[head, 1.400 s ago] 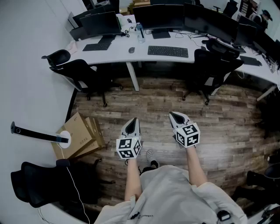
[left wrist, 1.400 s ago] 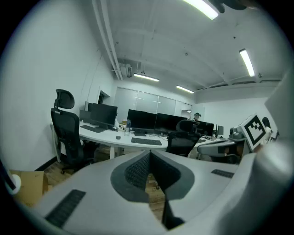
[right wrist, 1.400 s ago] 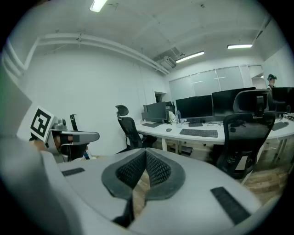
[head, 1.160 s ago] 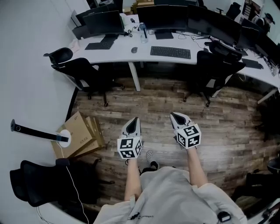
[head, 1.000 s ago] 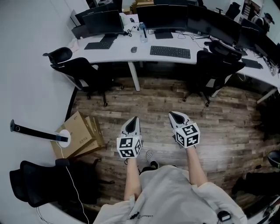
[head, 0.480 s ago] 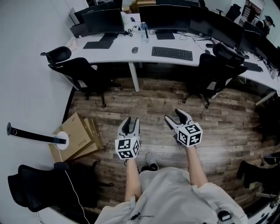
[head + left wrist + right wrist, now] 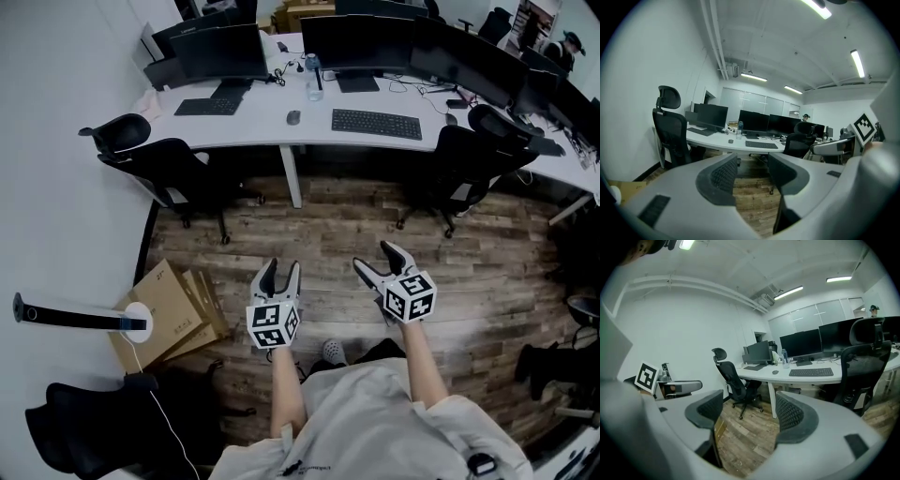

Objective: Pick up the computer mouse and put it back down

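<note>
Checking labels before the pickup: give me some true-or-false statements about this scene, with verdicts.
The computer mouse lies on the white desk, left of the keyboard. True.
The left gripper is shut on the mouse. False: its jaws have just been opening, with nothing between them.
The right gripper is open and empty. True; its jaws have just been opening.
The cardboard boxes sit on the desk. False: they lie on the floor.

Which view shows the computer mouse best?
Head view: the computer mouse sits clear on the white desk, seen from above. Both gripper views show it side-on, as a small dark speck.
</note>
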